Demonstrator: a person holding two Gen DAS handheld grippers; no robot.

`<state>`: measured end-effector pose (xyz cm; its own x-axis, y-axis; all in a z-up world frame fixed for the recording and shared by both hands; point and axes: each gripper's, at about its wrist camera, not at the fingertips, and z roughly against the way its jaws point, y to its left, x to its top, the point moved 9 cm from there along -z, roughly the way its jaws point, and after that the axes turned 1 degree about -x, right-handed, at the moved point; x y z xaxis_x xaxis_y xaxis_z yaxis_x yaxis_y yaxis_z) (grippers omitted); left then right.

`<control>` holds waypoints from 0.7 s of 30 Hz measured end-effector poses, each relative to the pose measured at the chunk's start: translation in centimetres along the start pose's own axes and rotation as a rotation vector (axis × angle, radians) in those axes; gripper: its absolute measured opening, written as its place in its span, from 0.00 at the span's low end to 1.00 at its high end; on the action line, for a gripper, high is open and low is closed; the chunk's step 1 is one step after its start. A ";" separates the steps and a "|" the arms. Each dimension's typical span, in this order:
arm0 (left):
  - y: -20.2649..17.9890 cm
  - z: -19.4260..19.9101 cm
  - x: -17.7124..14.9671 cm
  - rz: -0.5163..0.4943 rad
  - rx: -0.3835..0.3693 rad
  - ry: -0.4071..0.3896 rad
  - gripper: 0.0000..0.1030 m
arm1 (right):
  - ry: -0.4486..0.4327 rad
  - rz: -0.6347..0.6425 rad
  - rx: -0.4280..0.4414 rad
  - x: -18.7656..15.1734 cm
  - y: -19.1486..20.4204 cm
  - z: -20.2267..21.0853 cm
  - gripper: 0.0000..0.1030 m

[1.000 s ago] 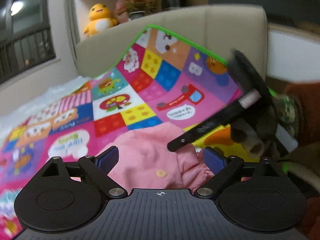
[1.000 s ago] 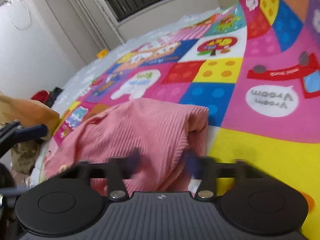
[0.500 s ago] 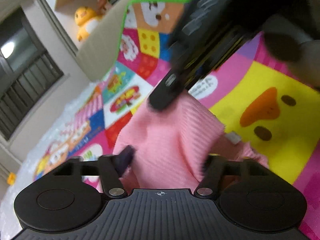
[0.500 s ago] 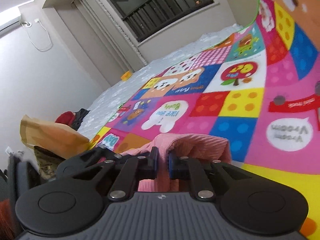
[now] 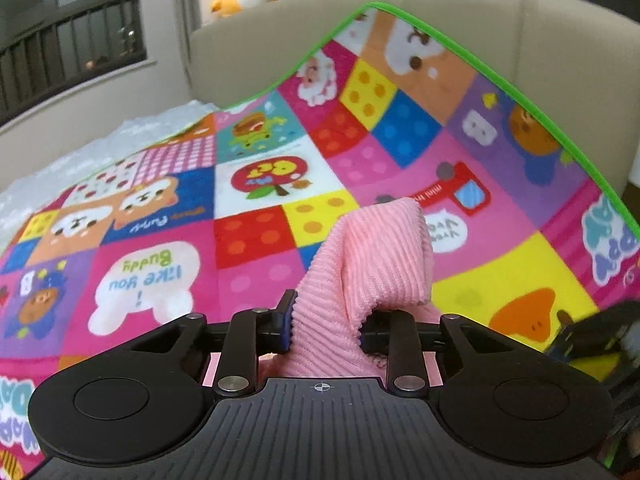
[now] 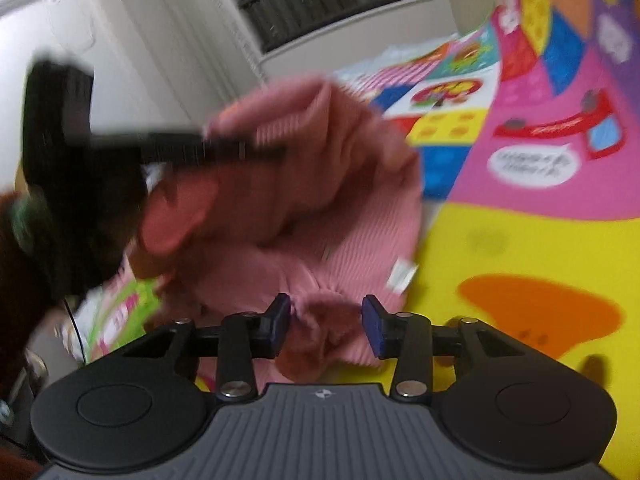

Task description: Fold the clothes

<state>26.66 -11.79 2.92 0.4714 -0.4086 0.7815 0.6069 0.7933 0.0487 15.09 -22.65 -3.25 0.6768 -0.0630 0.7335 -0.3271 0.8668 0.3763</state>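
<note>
Covering the bed, the multicoloured patchwork cartoon play mat (image 5: 260, 240) carries the pink ribbed knit garment (image 5: 372, 256), bunched on its yellow panel. The left tool (image 5: 326, 326) is clamped on a raised fold of it. The right tool (image 6: 326, 324) is apart, pads straddling a crumpled edge.

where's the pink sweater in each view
Left wrist: the pink sweater rises at lower centre, bunched between the fingers of the left hand-held gripper.
Right wrist: it fills the centre-left, blurred, with a fold between the open fingers of the right hand-held gripper.
Shared landmark: the red bus with white speech bubble on the play mat.
</note>
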 end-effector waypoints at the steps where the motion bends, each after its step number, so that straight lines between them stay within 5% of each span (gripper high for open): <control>1: 0.3 0.2 0.1 0.013 -0.001 -0.001 0.29 | 0.005 0.040 -0.005 -0.1 0.5 -0.6 0.16; 8: 1.1 1.7 0.3 0.072 -0.036 -0.018 0.29 | -0.200 0.197 -0.069 8.7 -0.3 1.9 0.05; 16: -3.9 1.7 -3.9 0.068 -0.179 0.046 0.34 | -0.053 0.152 -0.214 4.3 -6.6 -1.4 0.06; 18: -4.6 2.1 -4.8 0.071 -0.193 0.044 0.38 | -0.064 0.109 -0.242 3.9 -7.7 -0.7 0.12; 21: -5.8 2.5 -6.1 0.075 -0.215 0.041 0.48 | -0.124 0.074 -0.249 4.4 -7.7 0.9 0.40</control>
<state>18.68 -12.73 -0.52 0.5433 -0.3741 0.7516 0.6894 0.7097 -0.1451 19.98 -30.00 -2.39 0.5666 -0.0417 0.8230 -0.1904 0.9651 0.1799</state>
